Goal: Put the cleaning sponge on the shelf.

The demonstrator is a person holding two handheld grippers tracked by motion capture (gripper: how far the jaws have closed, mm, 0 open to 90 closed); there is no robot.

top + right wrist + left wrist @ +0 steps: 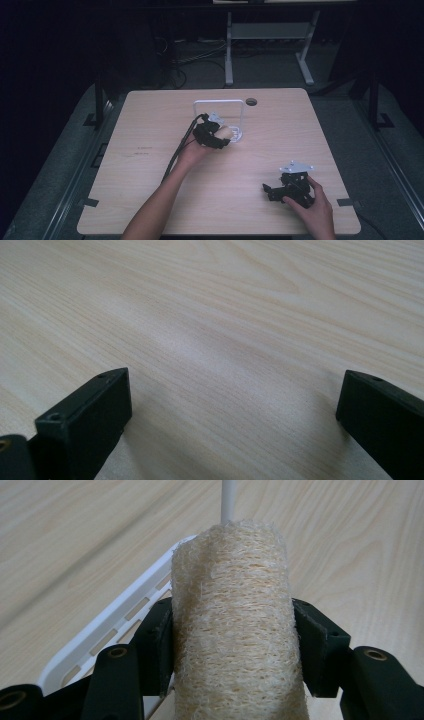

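A beige loofah sponge (pixel 232 625) is clamped between the two black jaws of my left gripper (pixel 232 645), which is shut on it. In the high view that left gripper (pixel 220 137) holds the loofah sponge (pixel 225 133) over the base of a white rack (pixel 220 103) with a tall wire frame, near the table's middle back. The rack's slotted white tray (pixel 115 625) and an upright post (pixel 228 500) lie just beyond the sponge. My right gripper (pixel 270 190) rests low at the front right, its jaws wide apart over bare wood (pixel 232 405).
The light wooden table (pixel 150 175) has a round cable hole (pixel 251 101) at the back. Beyond its far edge stand a white desk frame (pixel 270 35) and loose cables on a dark floor. A cable trails from the left gripper along the forearm.
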